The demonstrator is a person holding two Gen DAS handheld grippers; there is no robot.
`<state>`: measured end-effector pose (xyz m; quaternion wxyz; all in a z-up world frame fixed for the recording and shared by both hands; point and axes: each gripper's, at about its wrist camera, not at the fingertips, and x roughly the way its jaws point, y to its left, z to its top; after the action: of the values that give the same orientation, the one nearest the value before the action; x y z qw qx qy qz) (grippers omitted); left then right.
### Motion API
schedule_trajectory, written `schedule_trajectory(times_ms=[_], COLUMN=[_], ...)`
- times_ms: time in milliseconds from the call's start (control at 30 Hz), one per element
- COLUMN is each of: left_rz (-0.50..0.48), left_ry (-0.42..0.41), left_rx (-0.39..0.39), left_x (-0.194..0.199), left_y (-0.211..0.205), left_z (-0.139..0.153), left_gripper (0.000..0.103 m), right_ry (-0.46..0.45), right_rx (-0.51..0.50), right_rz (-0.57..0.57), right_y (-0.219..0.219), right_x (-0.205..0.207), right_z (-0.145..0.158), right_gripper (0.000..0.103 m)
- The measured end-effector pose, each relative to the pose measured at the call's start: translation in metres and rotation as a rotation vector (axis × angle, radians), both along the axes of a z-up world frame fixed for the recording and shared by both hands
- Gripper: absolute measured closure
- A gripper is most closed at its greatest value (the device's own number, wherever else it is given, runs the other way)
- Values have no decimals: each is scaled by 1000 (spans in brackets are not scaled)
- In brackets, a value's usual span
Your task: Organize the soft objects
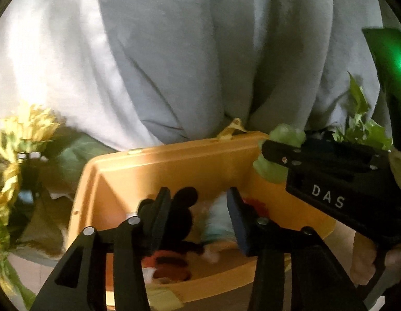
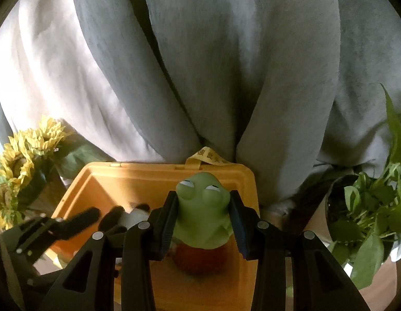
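An orange plastic bin [image 1: 174,165] [image 2: 122,178] stands below a grey curtain. My right gripper [image 2: 203,207] is shut on a soft green frog toy [image 2: 203,215] and holds it above the bin; the toy also shows in the left wrist view [image 1: 283,134] at the bin's right rim. My left gripper [image 1: 199,207] is open over the bin, with nothing between its fingers. Inside the bin lie a black-eared mouse plush [image 1: 182,215], a pale blue soft toy [image 1: 218,220] and a red soft toy [image 2: 197,259]. The left gripper [image 2: 96,217] shows at the lower left of the right wrist view.
Grey curtain folds [image 2: 200,64] hang behind the bin. Yellow artificial sunflowers [image 2: 26,155] [image 1: 21,134] stand left of it. A leafy green potted plant [image 2: 374,207] [image 1: 361,121] stands right of it. A yellow strap [image 2: 208,156] sits on the bin's back rim.
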<state>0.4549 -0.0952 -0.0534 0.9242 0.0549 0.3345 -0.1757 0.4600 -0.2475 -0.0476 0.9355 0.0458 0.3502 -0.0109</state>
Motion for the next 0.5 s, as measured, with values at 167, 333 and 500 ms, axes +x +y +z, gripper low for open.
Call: schedule_trajectory(times_ms=[167, 333, 500], left_rz=[76, 125, 152], left_ry=[-27, -47, -71], left_rx=[4, -11, -12], left_x=[-7, -24, -53], left_y=[17, 32, 44], left_z=[7, 17, 30], left_gripper=[47, 42, 38], right_ry=[-5, -28, -55], right_rx=[-23, -48, -57], right_rz=[-3, 0, -11], right_y=[5, 12, 19], right_x=[-4, -21, -52], right_z=[1, 10, 23], right_gripper=[52, 48, 41])
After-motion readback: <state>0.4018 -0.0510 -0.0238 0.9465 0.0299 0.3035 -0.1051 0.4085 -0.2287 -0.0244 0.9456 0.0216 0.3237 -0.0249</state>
